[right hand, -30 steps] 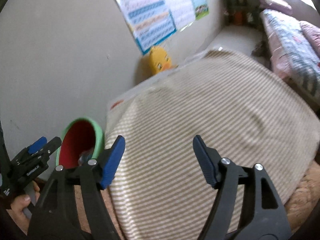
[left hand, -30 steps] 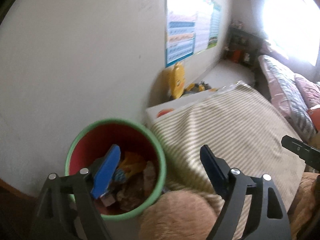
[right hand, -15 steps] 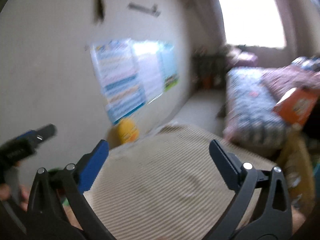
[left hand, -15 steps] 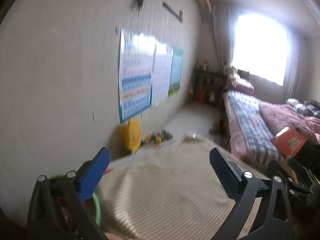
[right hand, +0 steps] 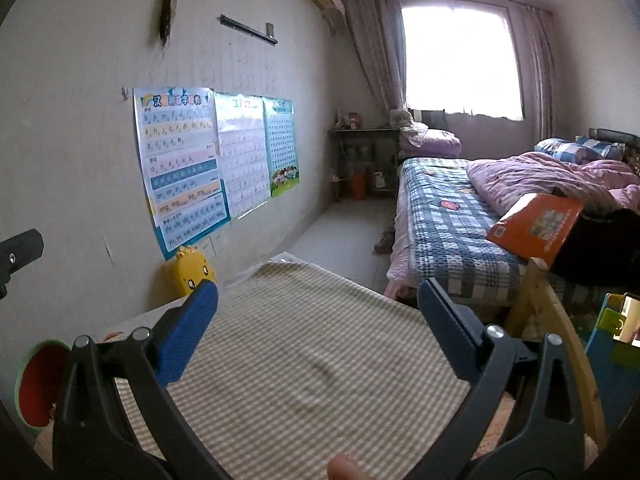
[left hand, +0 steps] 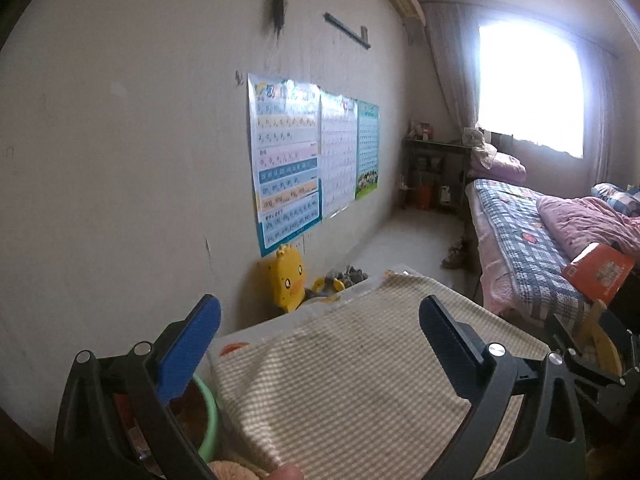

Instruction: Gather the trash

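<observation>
A: Where is the bin (left hand: pixel 208 412) sitting, and which way is it facing?

B: It is standing at the lower left of both views, against the wall (left hand: pixel 120 160) and just beside the striped cloth (left hand: pixel 360 380) covering the worktop. In the left wrist view only a green arc of its rim is showing behind the near finger. In the right wrist view its red inside (right hand: pixel 38 380) is showing, so its mouth is opening upward and tilting toward the camera; its long axis cannot be judged.

A: How are the grippers standing?

B: The left gripper (left hand: pixel 320 332) is standing wide, with nothing between its blue pads (left hand: pixel 192 344). The right gripper (right hand: pixel 318 320) is likewise gaping wide and carrying nothing. Both are pointing slightly downward over the cloth.

A: What else is showing?

B: A yellow duck toy (right hand: pixel 192 272) is leaning at the wall under the posters (right hand: pixel 180 168), and a bed (right hand: pixel 452 216) is lying at the right, with an orange box (right hand: pixel 536 228) beside it.
</observation>
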Demonstrator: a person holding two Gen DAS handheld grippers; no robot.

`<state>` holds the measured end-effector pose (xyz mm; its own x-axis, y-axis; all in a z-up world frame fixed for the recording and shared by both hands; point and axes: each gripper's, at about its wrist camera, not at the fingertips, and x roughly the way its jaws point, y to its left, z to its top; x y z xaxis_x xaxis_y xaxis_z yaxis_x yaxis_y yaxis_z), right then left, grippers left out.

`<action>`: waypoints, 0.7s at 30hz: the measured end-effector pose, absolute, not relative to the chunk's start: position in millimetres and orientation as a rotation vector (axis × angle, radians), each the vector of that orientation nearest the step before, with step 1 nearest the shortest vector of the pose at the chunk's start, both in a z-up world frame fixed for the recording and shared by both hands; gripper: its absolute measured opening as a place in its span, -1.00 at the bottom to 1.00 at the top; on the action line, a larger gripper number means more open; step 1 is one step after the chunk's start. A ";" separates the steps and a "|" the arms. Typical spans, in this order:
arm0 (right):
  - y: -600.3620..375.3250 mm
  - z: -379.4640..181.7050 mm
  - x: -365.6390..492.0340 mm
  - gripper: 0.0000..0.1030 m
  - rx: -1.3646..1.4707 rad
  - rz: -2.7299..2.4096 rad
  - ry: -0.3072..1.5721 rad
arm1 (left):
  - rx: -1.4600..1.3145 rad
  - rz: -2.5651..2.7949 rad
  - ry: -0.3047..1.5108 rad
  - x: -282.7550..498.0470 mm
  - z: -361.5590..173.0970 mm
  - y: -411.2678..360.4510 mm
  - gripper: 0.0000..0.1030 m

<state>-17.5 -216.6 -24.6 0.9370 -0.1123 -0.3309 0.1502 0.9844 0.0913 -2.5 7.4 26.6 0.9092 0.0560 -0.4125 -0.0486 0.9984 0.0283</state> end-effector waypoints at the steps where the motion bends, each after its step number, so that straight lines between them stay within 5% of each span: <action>1: -215.6 -25.7 -17.5 0.92 0.115 -0.132 0.334 | 0.016 0.057 0.430 -2.7 25.8 9.2 0.85; 21: -211.7 -34.6 -11.5 0.92 0.115 -0.121 0.389 | 0.006 0.080 0.483 2.2 13.2 22.6 0.85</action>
<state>-11.5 -211.7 -34.6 0.9183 -0.0949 -0.3843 0.1390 0.9863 0.0886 2.2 22.6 13.2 0.8824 0.0780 -0.4641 -0.0751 0.9969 0.0247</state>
